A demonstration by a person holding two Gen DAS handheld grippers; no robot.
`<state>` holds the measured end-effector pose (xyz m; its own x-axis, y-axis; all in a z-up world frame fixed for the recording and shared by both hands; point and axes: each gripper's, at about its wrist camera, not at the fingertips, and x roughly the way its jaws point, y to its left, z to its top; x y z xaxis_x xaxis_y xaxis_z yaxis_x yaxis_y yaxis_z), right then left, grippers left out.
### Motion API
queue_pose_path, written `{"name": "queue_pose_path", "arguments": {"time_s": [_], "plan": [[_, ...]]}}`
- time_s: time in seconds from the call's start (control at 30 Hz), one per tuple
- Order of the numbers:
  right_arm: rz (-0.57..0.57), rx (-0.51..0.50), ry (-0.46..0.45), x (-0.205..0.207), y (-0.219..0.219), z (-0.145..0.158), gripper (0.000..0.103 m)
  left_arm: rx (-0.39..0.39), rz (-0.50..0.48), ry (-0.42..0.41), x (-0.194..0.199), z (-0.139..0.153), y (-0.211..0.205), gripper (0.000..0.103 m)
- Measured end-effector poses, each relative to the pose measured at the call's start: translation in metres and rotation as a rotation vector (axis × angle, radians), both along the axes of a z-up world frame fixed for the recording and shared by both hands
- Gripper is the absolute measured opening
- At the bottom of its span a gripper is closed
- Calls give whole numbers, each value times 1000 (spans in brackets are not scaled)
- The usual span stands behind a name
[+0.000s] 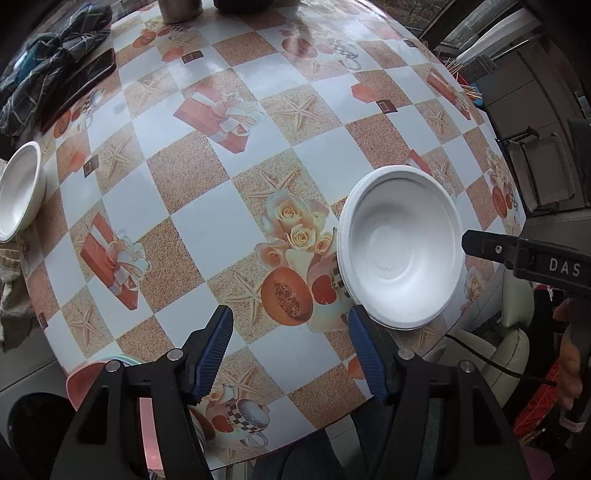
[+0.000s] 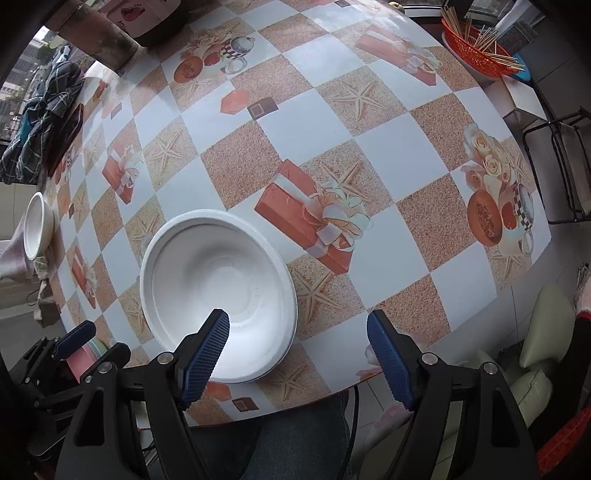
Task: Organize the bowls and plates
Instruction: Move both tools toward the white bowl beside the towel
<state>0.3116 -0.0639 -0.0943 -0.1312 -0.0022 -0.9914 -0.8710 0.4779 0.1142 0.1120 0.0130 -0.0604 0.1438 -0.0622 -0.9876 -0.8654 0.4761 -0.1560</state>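
Observation:
A white foam bowl (image 1: 400, 247) sits upright near the front edge of the patterned table (image 1: 207, 229), apparently nested on another of its kind. My left gripper (image 1: 290, 321) hangs open over bare tablecloth just left of it, holding nothing. My right gripper (image 2: 297, 325) is also open and empty; its left finger (image 2: 207, 347) is above the near side of the bowl (image 2: 218, 288) and its right finger is above the table. A second white bowl (image 1: 18, 192) stands at the table's far left edge. Part of a pink plate (image 1: 85, 380) shows beneath the left gripper.
A dark phone (image 1: 81, 88) and a plaid cloth (image 1: 44, 66) lie at the back left, with a metal cup (image 1: 181, 9) at the far edge. A red basket of sticks (image 2: 476, 48) stands off the back right corner. A folding chair frame (image 2: 561, 166) is on the right.

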Motion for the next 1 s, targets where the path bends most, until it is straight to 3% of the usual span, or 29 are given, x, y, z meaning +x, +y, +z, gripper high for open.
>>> {"name": "queue_pose_path", "arguments": {"time_s": [0.17,0.43,0.53,0.8,1.0], "plan": [[17,21,33,-14,15,13,78,26,73,-35,-25,21,9,69],[196,101,131,-90,86,41,78,140,249,-112,-63,65,46,73],[283,115,139,-124,112,47,78,188,307,-83,-86,71,65,73],[436,133,157,-195,184,51,78,249,589,-5,-177,67,117,73],[498,139,186,-237,232,40,78,287,732,97,-229,54,155,73]]}}
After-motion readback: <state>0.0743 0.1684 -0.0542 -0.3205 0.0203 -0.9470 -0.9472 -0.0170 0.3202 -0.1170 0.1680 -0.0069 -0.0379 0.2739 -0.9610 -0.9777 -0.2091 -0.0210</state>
